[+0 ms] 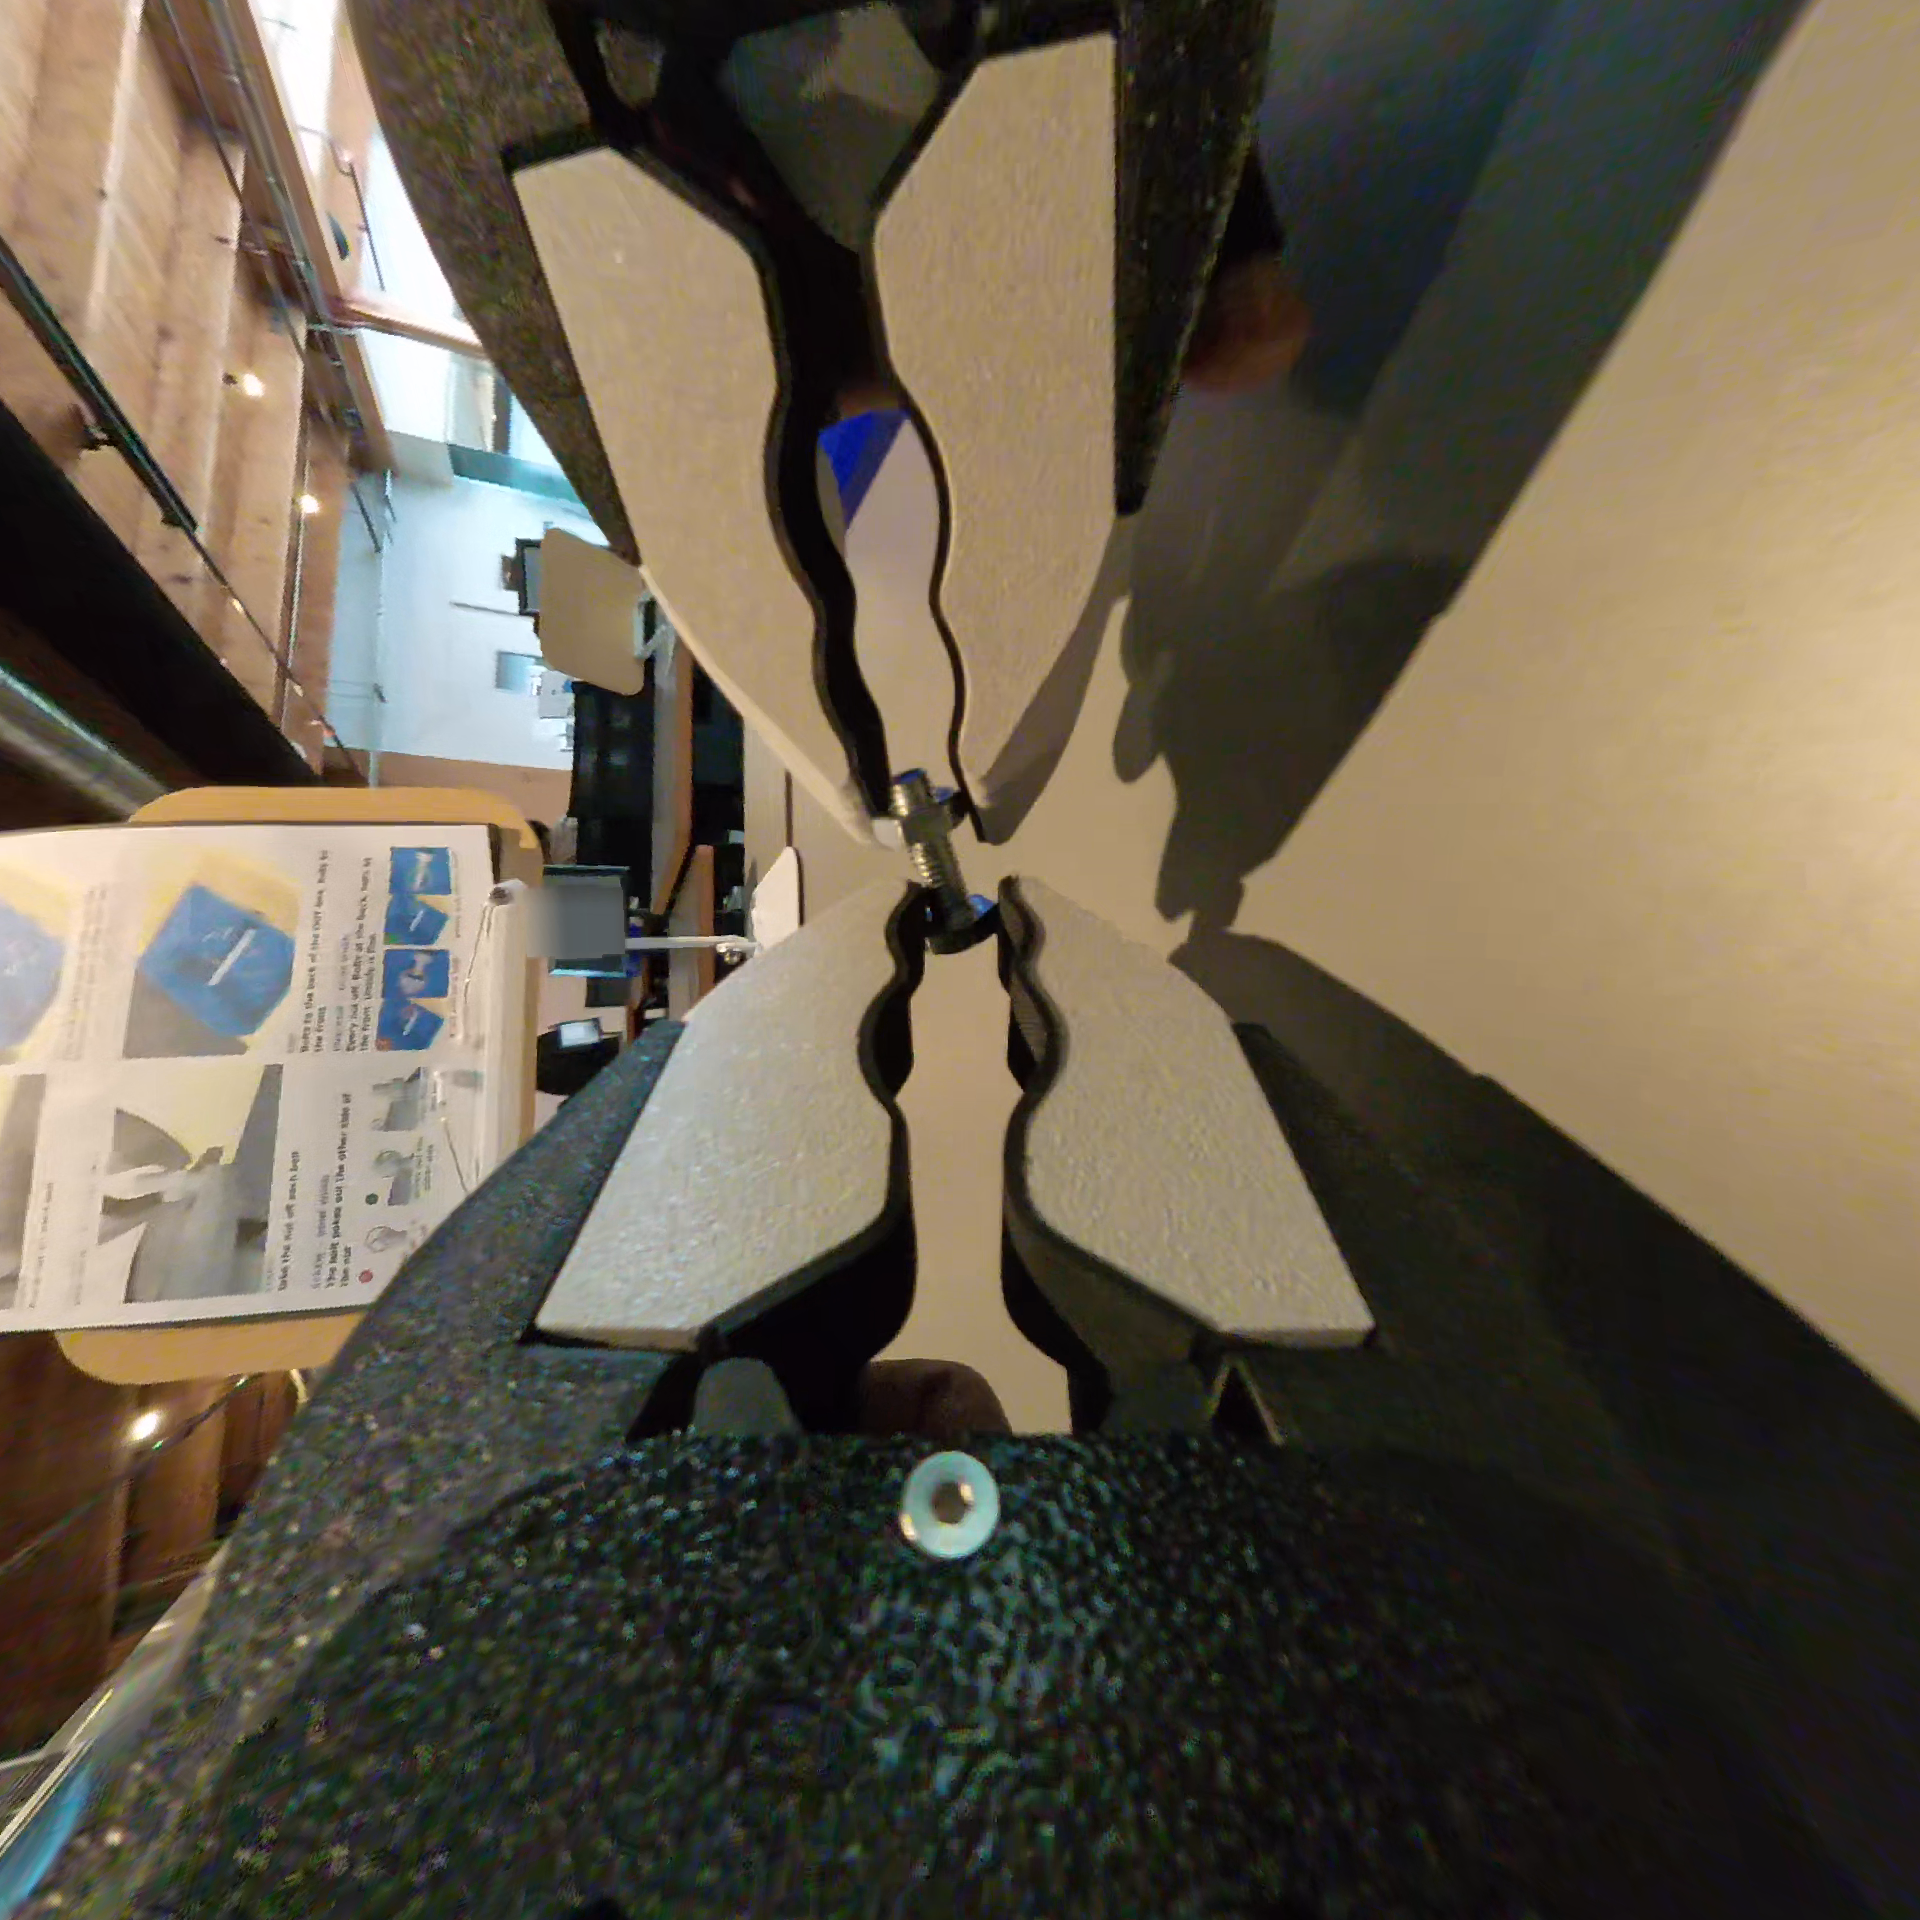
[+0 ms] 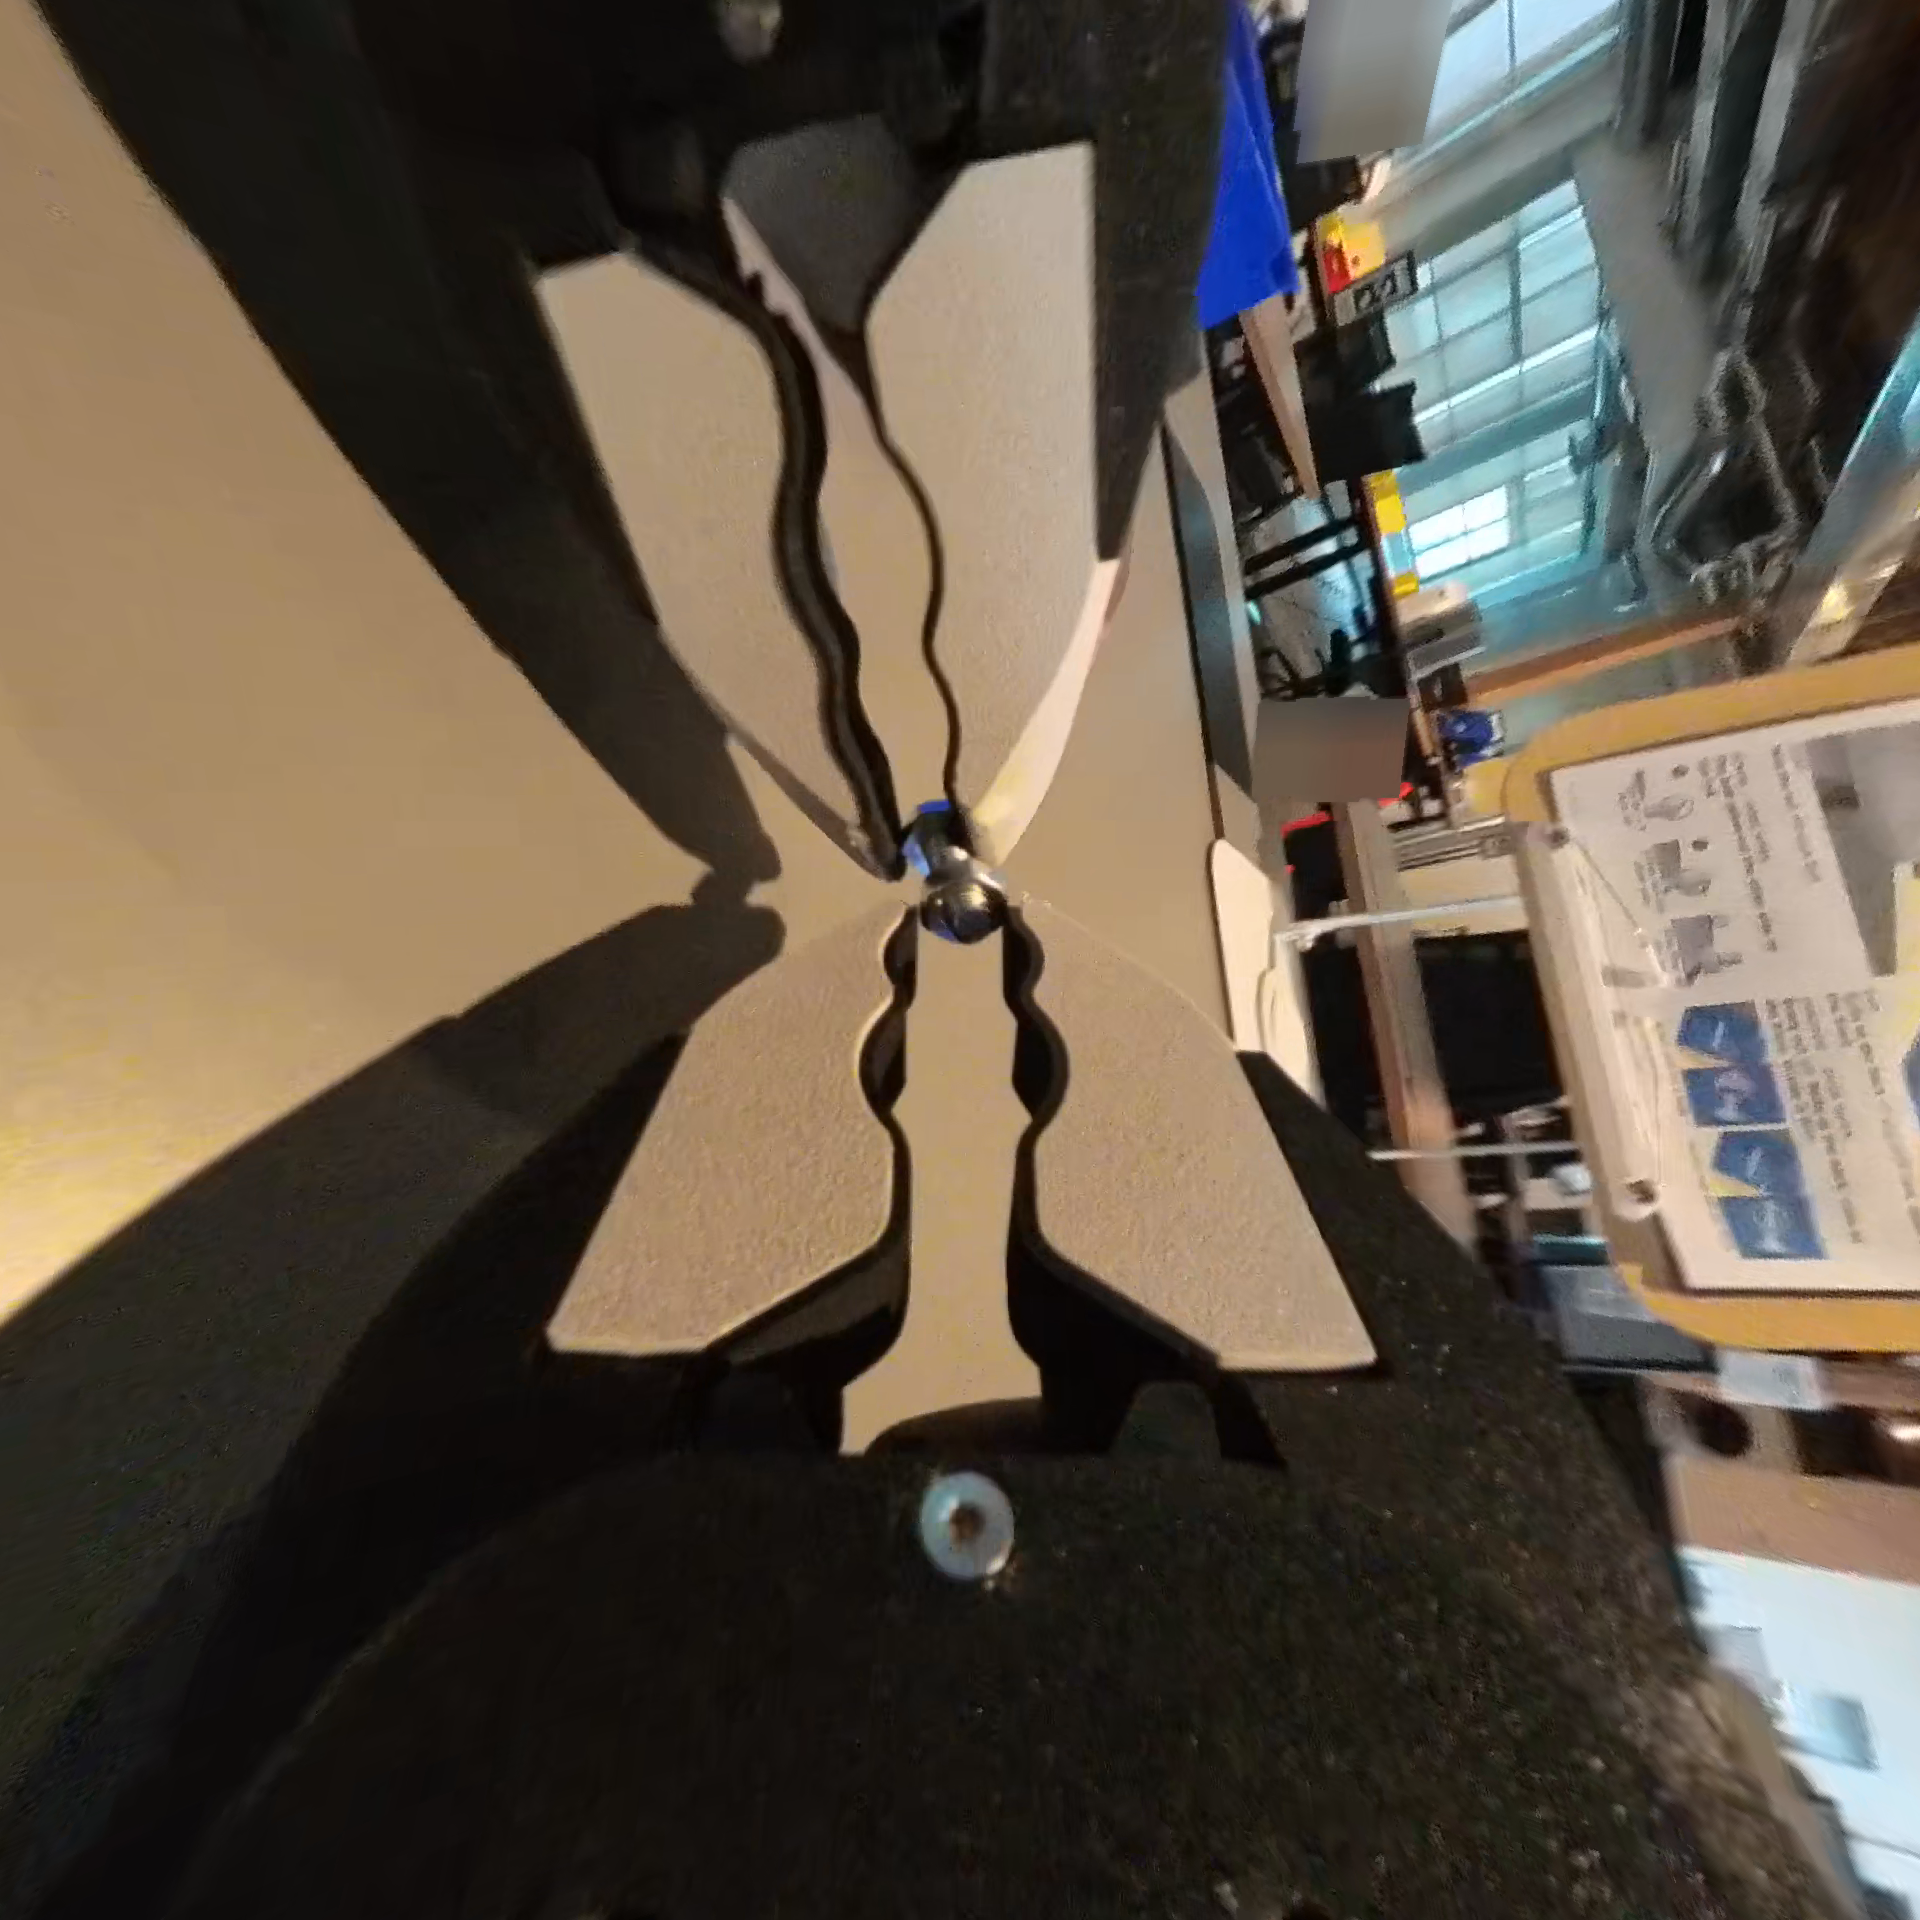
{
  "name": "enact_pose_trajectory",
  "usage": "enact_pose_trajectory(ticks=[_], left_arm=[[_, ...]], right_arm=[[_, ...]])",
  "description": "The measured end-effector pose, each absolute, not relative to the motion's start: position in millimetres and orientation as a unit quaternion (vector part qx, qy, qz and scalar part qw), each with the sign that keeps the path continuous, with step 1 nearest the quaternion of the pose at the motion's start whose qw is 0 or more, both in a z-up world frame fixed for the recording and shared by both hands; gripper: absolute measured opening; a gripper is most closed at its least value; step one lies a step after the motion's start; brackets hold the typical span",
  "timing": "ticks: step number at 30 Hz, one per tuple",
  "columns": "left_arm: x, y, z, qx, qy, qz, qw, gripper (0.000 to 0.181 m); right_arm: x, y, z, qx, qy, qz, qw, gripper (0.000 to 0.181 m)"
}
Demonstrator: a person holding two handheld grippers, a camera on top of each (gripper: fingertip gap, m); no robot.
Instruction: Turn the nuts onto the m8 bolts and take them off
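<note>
The two grippers meet tip to tip over the pale table (image 1: 1621,665). In the left wrist view my left gripper (image 1: 954,920) comes up from the bottom and is shut on the dark end of a bolt (image 1: 932,864), whose silver thread shows between the tips. The right gripper (image 1: 920,808) comes down from the top and pinches the nut (image 1: 910,794) on that thread. In the right wrist view my right gripper (image 2: 961,925) is shut on the silver hex nut (image 2: 961,906). The left gripper (image 2: 925,831) opposite it holds the bolt, which is mostly hidden there.
A printed instruction sheet on a wooden board (image 1: 239,1070) stands at the table's side and also shows in the right wrist view (image 2: 1745,997). A blue bin (image 2: 1247,156) sits behind the left gripper. Shelves and windows lie beyond. A person's fingers (image 1: 1247,322) hold the right gripper. Less than 4 cm separates the two grippers' tips.
</note>
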State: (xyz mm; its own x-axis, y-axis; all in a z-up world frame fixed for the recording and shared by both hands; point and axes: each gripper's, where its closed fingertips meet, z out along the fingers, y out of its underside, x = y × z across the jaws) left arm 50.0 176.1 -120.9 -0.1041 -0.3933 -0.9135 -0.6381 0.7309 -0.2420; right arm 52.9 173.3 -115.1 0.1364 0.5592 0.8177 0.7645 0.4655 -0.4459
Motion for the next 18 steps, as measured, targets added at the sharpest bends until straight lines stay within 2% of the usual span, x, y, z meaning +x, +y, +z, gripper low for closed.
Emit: enact_pose_trajectory(ticks=[5,10,14,18], left_arm=[[45.8,185.4,-108.4,-0.35,0.712,0.14,0.592,0.013],[45.3,186.9,-104.6,-0.338,0.709,0.159,0.599,0.013],[47.1,184.5,-104.5,-0.331,0.712,0.16,0.598,0.013],[49.0,176.6,-112.0,-0.348,0.728,0.109,0.581,0.013]], right_arm=[[48.8,172.2,-100.7,-0.597,-0.569,0.053,0.563,0.034],[48.0,178.0,-96.0,-0.649,-0.505,0.125,0.556,0.03],[46.0,176.8,-97.3,-0.651,-0.507,0.127,0.55,0.015],[47.6,170.8,-102.9,-0.588,-0.587,0.032,0.556,0.015]])
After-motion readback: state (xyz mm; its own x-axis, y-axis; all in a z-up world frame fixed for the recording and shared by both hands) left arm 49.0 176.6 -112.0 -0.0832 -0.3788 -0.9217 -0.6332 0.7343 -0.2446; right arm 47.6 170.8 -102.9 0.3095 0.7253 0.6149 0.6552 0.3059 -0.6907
